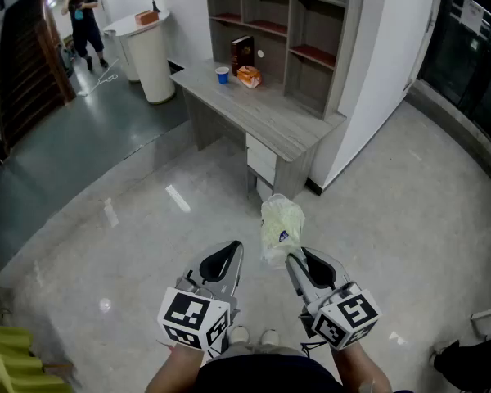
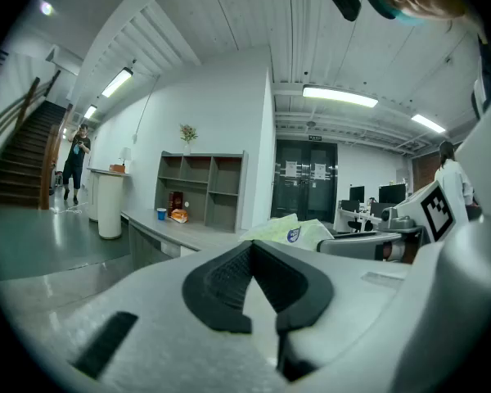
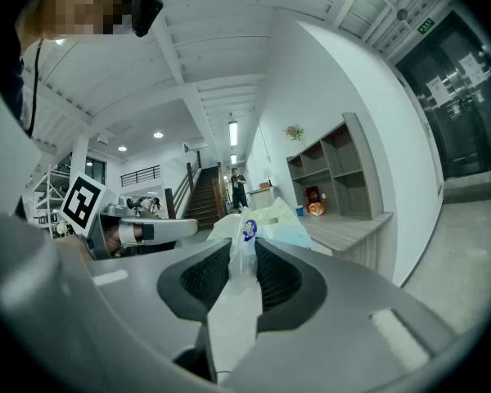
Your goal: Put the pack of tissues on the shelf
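Head view puts the shelf, on its desk, well ahead of both grippers. The pack of tissues looks light, soft and crinkly, with plastic wrap that is probably slippery, so its bunched wrapper end is the best hold. The right gripper pinches that end, and the bulk juts beyond its fingertips. The left gripper is pressed together and empty, just beside the pack.

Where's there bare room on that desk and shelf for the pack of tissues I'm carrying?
On the shelf, the upper compartments and right-hand column look bare. The desk is open from its middle to the near end. The far left is crowded: a dark box stands at the lower left compartment, with the blue cup and orange packet just in front.
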Demonstrator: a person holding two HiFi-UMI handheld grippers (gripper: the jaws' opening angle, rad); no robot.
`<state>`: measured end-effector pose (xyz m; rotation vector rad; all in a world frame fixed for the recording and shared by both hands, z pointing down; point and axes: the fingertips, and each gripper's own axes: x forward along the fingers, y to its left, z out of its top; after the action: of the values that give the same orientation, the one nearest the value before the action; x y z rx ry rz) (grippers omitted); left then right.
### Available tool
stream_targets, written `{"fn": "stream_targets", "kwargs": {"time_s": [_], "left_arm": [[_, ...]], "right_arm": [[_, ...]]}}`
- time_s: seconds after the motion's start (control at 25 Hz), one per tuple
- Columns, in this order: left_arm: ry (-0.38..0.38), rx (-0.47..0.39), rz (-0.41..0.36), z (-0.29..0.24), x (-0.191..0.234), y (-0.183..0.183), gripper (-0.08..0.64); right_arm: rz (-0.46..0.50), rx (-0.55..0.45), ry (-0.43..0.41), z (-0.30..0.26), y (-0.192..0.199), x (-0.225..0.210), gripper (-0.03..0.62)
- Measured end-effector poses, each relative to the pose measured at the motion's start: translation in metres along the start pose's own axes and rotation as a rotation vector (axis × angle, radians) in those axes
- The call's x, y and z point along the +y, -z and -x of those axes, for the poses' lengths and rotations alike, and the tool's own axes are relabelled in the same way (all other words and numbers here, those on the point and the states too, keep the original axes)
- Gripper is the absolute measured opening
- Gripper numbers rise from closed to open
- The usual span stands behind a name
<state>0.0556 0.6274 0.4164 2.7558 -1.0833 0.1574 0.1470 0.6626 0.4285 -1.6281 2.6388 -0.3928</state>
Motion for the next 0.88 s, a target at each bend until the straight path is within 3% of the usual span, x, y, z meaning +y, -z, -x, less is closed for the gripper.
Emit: {"fn": "stream_targets", "kwargs": {"time_s": [0.88], "left_arm": [[-0.045, 0.009, 0.04, -0.012, -0.016, 0.01, -0.006]], "right_arm": [[-0.02, 0.021, -0.035, 0.007, 0.003, -0.021, 0.086]]}}
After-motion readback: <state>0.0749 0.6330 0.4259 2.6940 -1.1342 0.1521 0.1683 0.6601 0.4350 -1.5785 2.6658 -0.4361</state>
